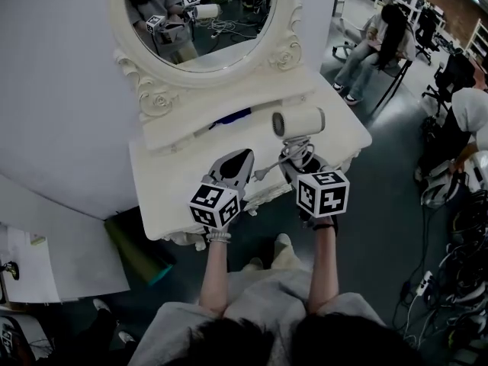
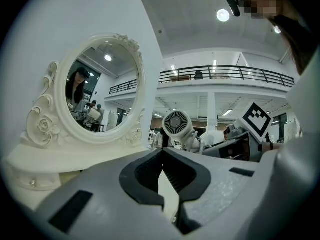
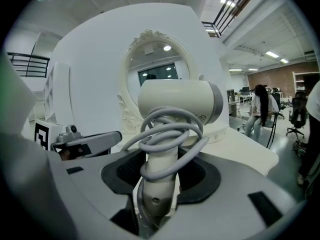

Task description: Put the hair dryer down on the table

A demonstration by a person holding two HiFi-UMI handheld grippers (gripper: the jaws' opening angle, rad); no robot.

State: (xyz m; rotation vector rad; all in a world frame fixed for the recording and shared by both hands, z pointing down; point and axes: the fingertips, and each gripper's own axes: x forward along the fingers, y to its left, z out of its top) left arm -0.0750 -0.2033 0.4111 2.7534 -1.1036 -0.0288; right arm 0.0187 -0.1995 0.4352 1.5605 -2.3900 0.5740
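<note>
Both forearms reach forward side by side. The left tool (image 1: 242, 158) has its jaws together and empty. The right tool (image 1: 296, 158), just right of it, tilts downward, clamped on the handle of the hair dryer (image 1: 299, 121).

**One high view, two low views along the jaws**

The scene is looked down on steeply from a head-worn camera. The white dressing table (image 1: 160, 181) is set at frame centre and the mirror (image 1: 198, 21) at the upper edge. The left gripper (image 2: 162, 159) is looked along from close behind, level with the table top, with the mirror at frame left. The right gripper (image 3: 160, 169) is viewed likewise, tilted slightly downward, with the hair dryer (image 3: 175, 101) filling frame centre. Mirror, dressing table and hair dryer are shared by all three views, and each gripper is caught at the edge of the other's view.
</note>
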